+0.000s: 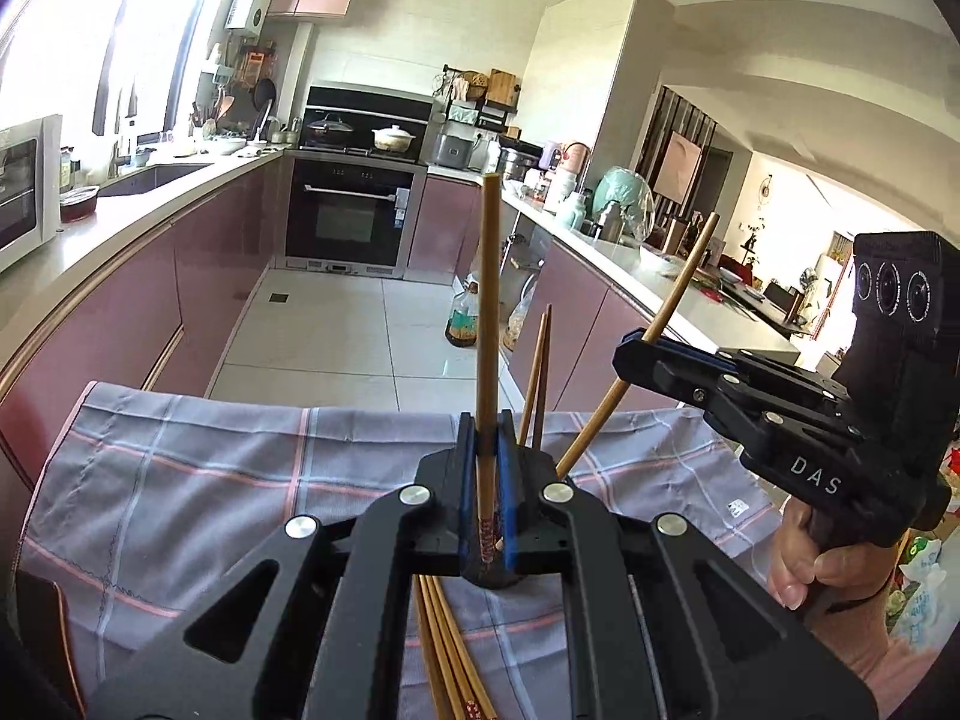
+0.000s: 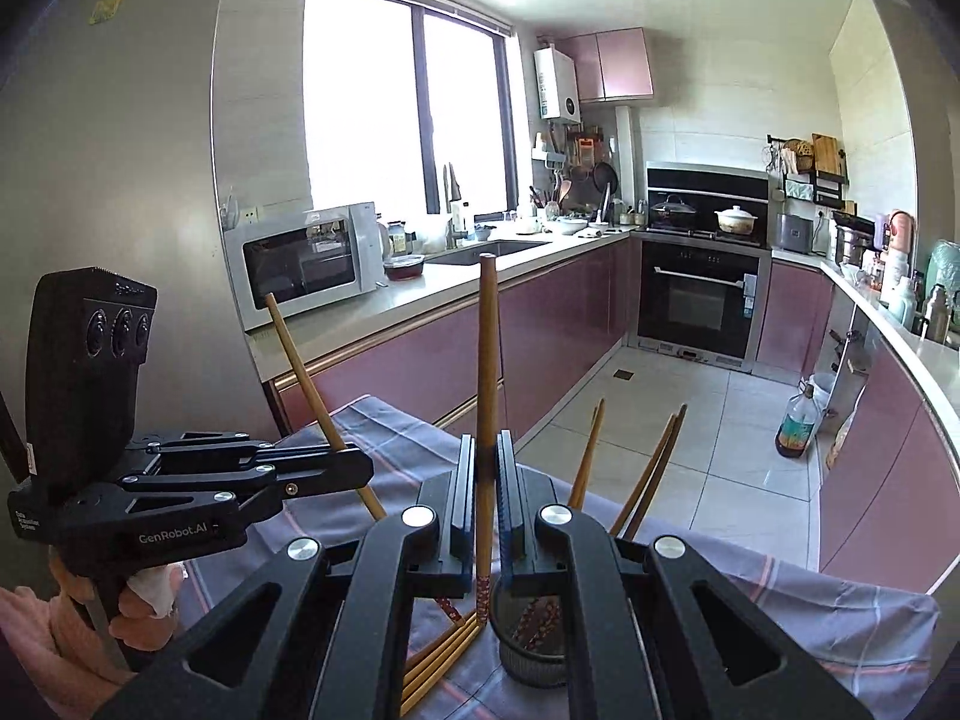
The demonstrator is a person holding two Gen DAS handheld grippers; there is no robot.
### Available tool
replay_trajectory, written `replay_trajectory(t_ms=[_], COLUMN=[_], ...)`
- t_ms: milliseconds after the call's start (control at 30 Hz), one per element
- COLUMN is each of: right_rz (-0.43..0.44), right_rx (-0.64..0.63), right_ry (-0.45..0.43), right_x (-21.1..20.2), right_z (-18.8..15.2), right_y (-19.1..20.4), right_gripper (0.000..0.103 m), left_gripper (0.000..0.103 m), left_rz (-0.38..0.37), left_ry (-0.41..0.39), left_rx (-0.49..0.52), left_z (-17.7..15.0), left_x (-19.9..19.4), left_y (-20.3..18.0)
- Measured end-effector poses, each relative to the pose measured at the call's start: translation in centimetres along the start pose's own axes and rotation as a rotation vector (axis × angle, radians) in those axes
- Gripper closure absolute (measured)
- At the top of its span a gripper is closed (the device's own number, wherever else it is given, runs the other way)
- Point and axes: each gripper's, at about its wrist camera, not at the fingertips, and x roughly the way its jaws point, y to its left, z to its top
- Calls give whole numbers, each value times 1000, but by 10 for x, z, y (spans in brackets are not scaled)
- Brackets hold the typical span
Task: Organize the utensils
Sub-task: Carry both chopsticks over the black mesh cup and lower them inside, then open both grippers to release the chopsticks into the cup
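In the left wrist view my left gripper (image 1: pixel 486 426) is shut on a brown wooden chopstick (image 1: pixel 489 300) that stands nearly upright, its patterned end down. To the right, my right gripper (image 1: pixel 636 348) is shut on another chopstick (image 1: pixel 681 294) that leans to the right. In the right wrist view my right gripper (image 2: pixel 487 441) clamps its chopstick (image 2: pixel 487 360) upright, and my left gripper (image 2: pixel 360 468) pinches a slanted one (image 2: pixel 300 360). A dark round holder (image 2: pixel 534 654) just below holds several chopsticks (image 2: pixel 648 474). More loose chopsticks (image 2: pixel 438 660) lie on the plaid cloth (image 2: pixel 810 612).
The grey-blue cloth (image 1: pixel 210 468) covers the work surface, with a drop to the tiled floor beyond its far edge. Pink cabinets and counters run along both sides. A microwave (image 2: pixel 300 264) stands on the left counter, and a bottle (image 1: pixel 462 318) on the floor. A hand (image 1: pixel 804 564) grips the right handle.
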Motion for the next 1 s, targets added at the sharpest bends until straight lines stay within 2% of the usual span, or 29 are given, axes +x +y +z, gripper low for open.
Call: replay_trajectory(t_ms=[167, 333, 567, 767, 1000], right_rz=[-40, -72, -65, -56, -55], right_rx=[-8, -17, 1, 16, 35], right_ry=[-7, 30, 124, 195, 213], right_x=[1, 15, 42, 60, 69], right_z=[8, 0, -22, -36, -40], right_y=[-11, -20, -25, -28, -28], right_gripper=[98, 98, 98, 98, 98], left_gripper=[96, 96, 96, 96, 95], left_rz=[-33, -17, 28, 52, 64], left_ry=[-1, 30, 123, 172, 207], left_rx=[1, 25, 92, 123, 119], left_z=[18, 22, 9, -1, -9], left_x=[10, 31, 65, 87, 105], left_y=[-12, -22, -35, -37, -29])
